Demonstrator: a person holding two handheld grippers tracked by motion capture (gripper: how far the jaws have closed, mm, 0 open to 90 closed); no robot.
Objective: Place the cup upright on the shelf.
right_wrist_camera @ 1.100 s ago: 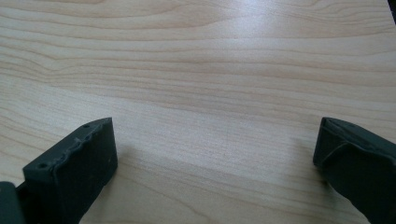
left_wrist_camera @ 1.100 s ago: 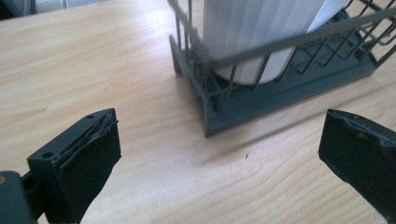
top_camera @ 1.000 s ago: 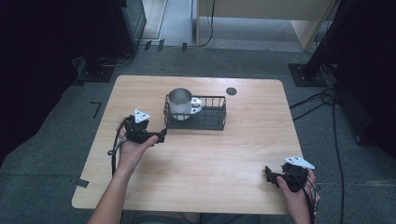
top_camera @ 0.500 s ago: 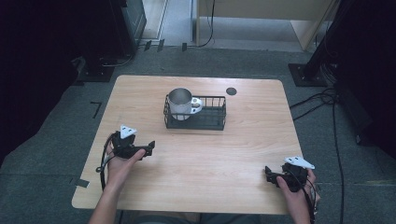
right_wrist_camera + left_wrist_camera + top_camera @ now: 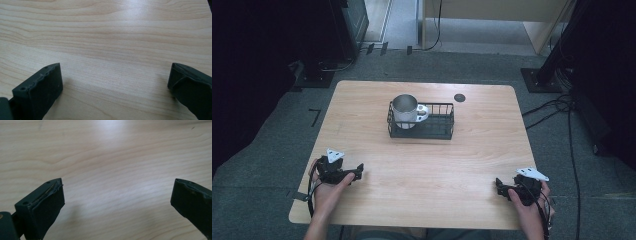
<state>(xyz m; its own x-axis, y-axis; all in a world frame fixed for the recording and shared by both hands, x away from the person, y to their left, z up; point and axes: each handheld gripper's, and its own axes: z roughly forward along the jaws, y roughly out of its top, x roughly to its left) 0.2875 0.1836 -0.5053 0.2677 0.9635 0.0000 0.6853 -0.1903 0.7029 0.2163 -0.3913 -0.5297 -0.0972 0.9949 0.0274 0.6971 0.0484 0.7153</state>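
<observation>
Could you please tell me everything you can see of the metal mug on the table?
The mug is a shiny, silvery metal cup with an open top and a pale handle pointing toward the table's right. It stands upright in the left end of a black wire basket, rising well above the basket's rim. The basket sits on the far middle of the wooden table. Nothing else touches the mug; what it holds cannot be made out.

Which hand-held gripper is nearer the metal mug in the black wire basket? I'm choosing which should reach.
Left. The left hand-held gripper sits near-left of the metal mug; the right hand-held gripper is farther, near-right.
</observation>
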